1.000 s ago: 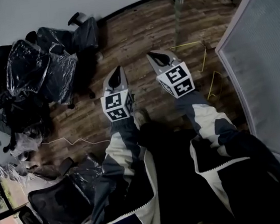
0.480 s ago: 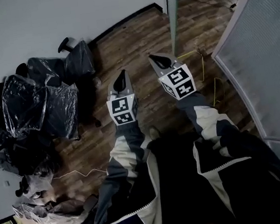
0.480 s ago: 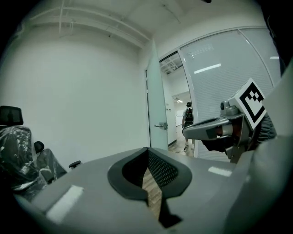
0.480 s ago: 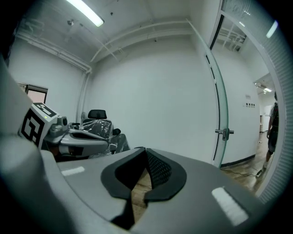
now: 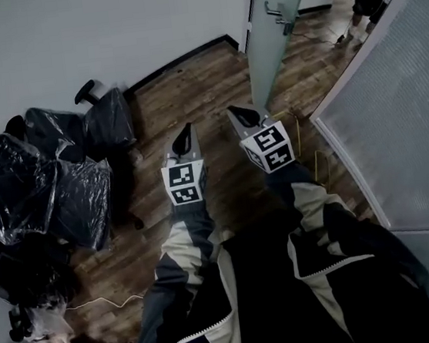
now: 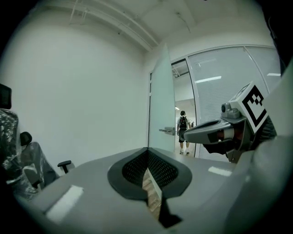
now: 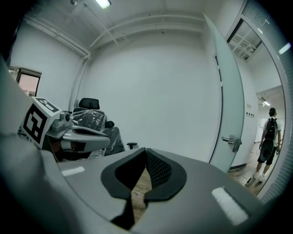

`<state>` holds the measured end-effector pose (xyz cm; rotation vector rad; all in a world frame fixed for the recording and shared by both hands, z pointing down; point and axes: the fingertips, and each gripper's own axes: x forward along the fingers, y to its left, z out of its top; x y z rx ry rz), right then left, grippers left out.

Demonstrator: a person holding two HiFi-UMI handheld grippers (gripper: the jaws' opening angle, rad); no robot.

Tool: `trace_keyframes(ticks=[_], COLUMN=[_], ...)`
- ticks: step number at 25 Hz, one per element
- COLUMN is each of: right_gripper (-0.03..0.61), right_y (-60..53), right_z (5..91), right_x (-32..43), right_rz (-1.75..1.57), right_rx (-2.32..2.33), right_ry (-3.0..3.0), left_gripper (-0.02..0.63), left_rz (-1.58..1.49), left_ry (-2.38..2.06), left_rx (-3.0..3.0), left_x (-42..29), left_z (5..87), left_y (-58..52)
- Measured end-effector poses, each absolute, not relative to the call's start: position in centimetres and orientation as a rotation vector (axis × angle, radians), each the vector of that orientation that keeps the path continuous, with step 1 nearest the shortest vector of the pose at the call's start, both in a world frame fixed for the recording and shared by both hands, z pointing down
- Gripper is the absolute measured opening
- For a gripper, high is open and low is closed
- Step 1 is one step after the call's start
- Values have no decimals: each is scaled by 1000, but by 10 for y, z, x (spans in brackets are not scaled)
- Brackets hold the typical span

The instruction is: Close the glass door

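Above wood floor (image 5: 188,84), L claw (image 5: 185,131) & R claw (image 5: 242,114) both closed, empty, glass door (image 5: 276,43) ajar ahead.

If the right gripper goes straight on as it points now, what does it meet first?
Probably the white wall, left of the open glass door; nothing nearer stands before the right gripper, though depth is unclear.

The head view is dim, darkest at the chairs (image 5: 53,186) left of the door (image 5: 273,51). Gripper views bow, corners black; a ceiling lamp (image 7: 103,3) glares.
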<state>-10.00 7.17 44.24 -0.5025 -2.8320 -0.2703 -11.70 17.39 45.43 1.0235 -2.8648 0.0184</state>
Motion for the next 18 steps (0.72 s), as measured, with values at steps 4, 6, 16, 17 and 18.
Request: trace_keyframes(ticks=[4,6,16,17,18], right_gripper=[11,11,11,11,11], right_y=[76,75,31,24,18], right_z=[446,449,453,453,453], right_x=[-116,-129,-266,-284,-301], right_rz=[-301,-306,-228,-214,-199], right_rx=[-504,-511,-568,-576,-591], right_ry=[-2830,-2822,-2835,-2837,-2837], left_gripper=[5,5,5,5,5], left_rz=[-9,-10,5,12,17], left_ry=[-2857,-2853,-2835,-2834,-2833], left_rx=[1041,1040,958,946,935], left_x=[-139,-154,-278,-294,-309], left_z=[457,457,463,463,462], left_y=[176,174,135,129,124])
